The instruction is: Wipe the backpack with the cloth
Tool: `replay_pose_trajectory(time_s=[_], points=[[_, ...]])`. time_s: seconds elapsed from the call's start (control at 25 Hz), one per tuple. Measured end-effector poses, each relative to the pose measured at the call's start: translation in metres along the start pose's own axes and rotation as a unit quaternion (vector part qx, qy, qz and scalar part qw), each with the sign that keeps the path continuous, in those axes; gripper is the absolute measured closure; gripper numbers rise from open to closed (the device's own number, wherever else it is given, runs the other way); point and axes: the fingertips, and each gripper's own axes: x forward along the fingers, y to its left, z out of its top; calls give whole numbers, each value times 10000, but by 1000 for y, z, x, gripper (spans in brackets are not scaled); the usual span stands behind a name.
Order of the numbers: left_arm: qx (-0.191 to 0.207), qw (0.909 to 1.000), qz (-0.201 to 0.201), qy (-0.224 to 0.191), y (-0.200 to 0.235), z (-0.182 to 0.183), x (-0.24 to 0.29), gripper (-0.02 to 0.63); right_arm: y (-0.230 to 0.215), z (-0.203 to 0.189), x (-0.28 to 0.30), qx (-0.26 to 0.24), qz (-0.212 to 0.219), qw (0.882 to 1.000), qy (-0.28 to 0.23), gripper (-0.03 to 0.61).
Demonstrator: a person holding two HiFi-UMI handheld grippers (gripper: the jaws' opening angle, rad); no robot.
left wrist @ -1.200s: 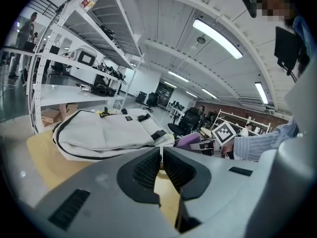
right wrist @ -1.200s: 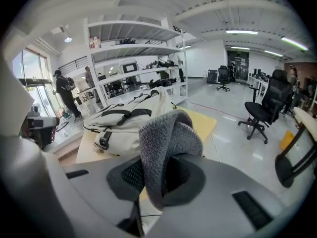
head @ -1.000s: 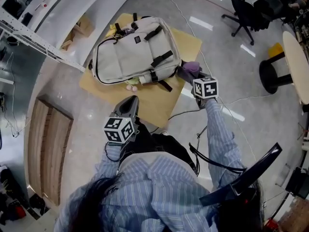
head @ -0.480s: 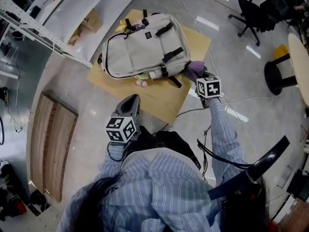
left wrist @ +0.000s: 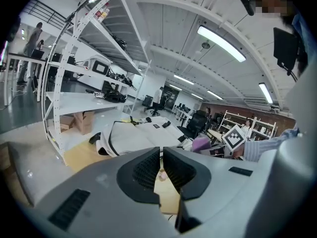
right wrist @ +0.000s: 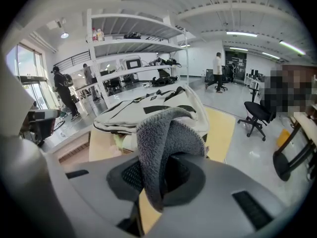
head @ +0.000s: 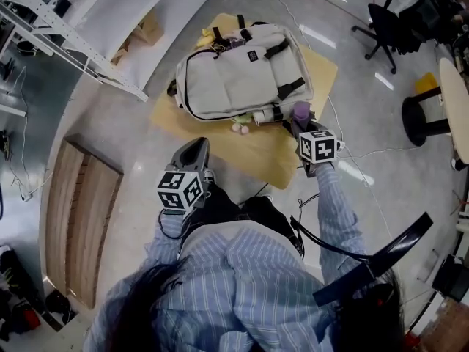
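Little has changed: the right gripper still pinches the fuzzy purple-grey cloth just beside the pale grey fabric backpack. The left gripper waits back, jaws together, empty. Wiping seems not yet begun.

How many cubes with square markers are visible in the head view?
2. One cube rides on the left gripper; the other on the right gripper, which holds the cloth beside the backpack. None seems hidden.

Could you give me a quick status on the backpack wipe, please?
Right gripper shut on cloth, at near corner of backpack. Left gripper shut, empty, held back. Pack flat on board; nothing between.
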Motion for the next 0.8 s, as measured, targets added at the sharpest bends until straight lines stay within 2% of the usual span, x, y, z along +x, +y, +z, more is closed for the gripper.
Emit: replay_pose_trajectory(time_s=[0.36, 0.8], points=[[-112, 9999, -44, 61, 63, 3, -16, 592, 76, -5, 19, -81, 3, 9998, 183, 529], [-120, 9991, -373, 185, 100, 9, -14, 592, 155, 9, 44, 62, 197, 9996, 200, 529]])
